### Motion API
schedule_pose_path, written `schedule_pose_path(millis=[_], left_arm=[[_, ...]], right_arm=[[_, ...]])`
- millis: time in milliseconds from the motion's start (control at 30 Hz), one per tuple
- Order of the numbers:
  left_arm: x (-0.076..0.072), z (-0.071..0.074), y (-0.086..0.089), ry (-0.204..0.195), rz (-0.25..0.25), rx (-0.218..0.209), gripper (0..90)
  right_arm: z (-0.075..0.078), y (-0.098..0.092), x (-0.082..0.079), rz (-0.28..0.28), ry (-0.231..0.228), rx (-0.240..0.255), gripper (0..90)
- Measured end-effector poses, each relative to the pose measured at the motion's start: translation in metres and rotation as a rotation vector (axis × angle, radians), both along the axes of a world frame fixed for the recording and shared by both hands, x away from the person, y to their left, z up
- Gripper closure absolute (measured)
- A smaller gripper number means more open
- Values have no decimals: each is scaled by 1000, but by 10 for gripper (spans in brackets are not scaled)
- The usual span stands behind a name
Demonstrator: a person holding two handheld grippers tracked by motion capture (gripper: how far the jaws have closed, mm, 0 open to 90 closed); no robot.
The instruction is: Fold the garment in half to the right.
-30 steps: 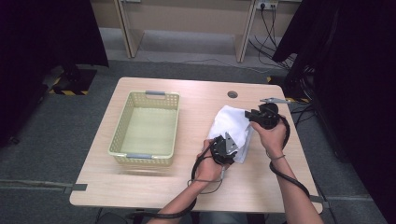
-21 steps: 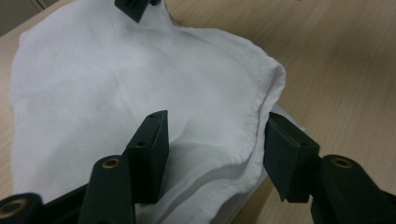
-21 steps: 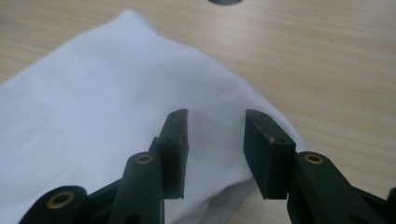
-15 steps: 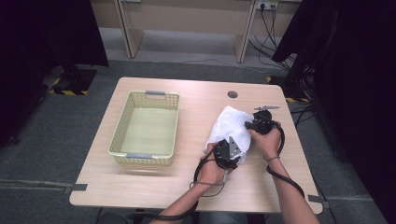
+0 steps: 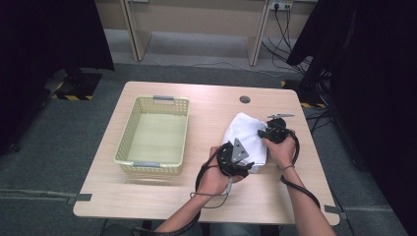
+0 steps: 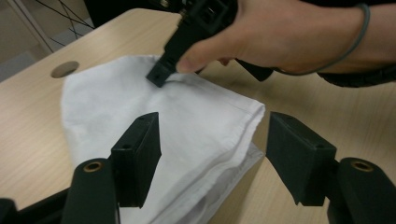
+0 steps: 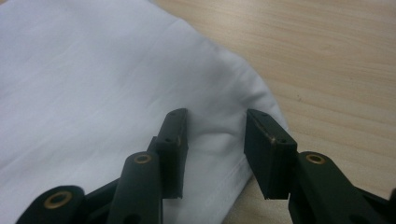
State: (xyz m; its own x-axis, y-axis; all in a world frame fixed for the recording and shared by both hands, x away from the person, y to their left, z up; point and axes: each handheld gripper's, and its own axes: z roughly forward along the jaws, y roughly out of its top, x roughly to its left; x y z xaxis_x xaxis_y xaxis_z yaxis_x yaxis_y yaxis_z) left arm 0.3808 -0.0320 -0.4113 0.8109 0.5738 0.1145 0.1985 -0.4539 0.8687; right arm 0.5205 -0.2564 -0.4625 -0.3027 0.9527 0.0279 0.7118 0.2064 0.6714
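White cloth: a folded white fabric cloth (image 5: 244,138) lies flat on the right half of the light wooden table (image 5: 206,103), between the two grippers; its layered corner shows in the left gripper view (image 6: 205,140).
Left gripper: the black two-jaw left gripper (image 5: 244,167), held in the person's left hand (image 5: 214,178), sits at the cloth's near edge. Its jaws stand well apart and have just been opening; the cloth corner lies below and between them, and the pads do not press it.
Right gripper: the black two-jaw right gripper (image 5: 264,133), held in the person's right hand (image 5: 281,150), rests at the cloth's right side. In the right gripper view (image 7: 214,154) its jaws are moderately apart and have just been opening slightly; their tips stand on the fabric near its hem, where a small ridge of cloth rises between them, unpinched.
Basket: a pale yellow rectangular plastic basket (image 5: 129,142) with grey handles stands on the table's left half, well apart from the cloth.
Table detail: a round cable hole (image 5: 245,99) lies beyond the cloth.
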Motion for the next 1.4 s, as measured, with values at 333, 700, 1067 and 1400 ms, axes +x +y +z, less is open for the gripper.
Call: schedule_pose_path(millis=[333,700,1067,1400], left_arm=[[39,-25,17,127,148,11,368],[34,-36,11,131,170,25,401],[27,-41,-1,155,159,23,403],[21,-42,-15,170,126,-11,389]], right_arm=[[14,1,-10,17,-24,59,515],[26,16,-50,114,61,33,489],[5,11,-48,76,78,-30,502],[5,-2,-42,83,66,-51,501]])
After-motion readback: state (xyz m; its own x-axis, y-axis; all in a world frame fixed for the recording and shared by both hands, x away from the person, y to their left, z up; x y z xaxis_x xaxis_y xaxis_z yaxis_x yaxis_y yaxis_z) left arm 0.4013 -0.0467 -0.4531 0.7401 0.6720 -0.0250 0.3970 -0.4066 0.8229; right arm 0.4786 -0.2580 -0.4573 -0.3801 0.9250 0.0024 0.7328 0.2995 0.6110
